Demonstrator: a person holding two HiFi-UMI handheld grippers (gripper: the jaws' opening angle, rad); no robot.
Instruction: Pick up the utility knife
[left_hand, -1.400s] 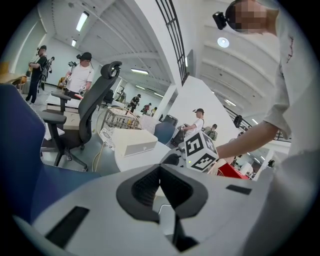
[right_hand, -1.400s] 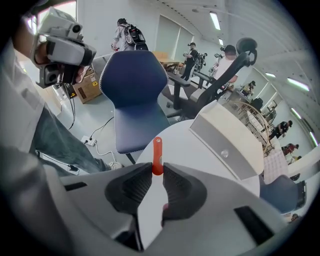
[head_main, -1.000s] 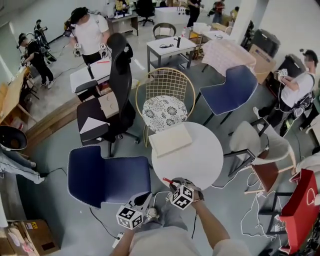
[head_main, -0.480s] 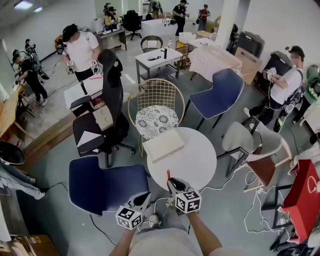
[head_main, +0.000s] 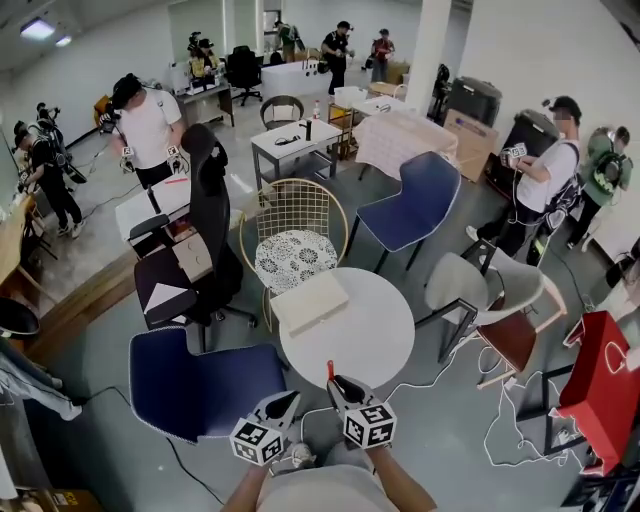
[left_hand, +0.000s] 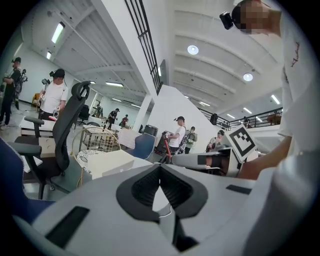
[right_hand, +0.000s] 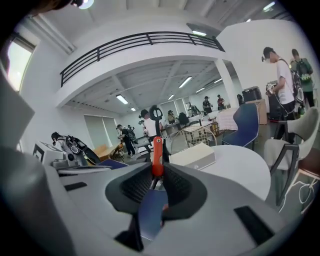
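Left gripper (head_main: 283, 400), near left, has its jaws together on nothing and plays no part. To its right, the right gripper (head_main: 335, 382) is clamped on the red utility knife (head_main: 330, 371), held off the round white table (head_main: 385, 335) by its near edge. Advised: maintain a firm clamp, lift steadily, and direct the protruding end away from the left gripper.

Each unit, the left gripper (head_main: 287, 400) and the right gripper (head_main: 336, 385), has a light grey moulded housing with black ribbed pads (left_hand: 145, 186). A marker cube (head_main: 368, 425) with black-and-white square codes is mounted on each. The operator wears a white short-sleeved shirt (head_main: 318, 492).
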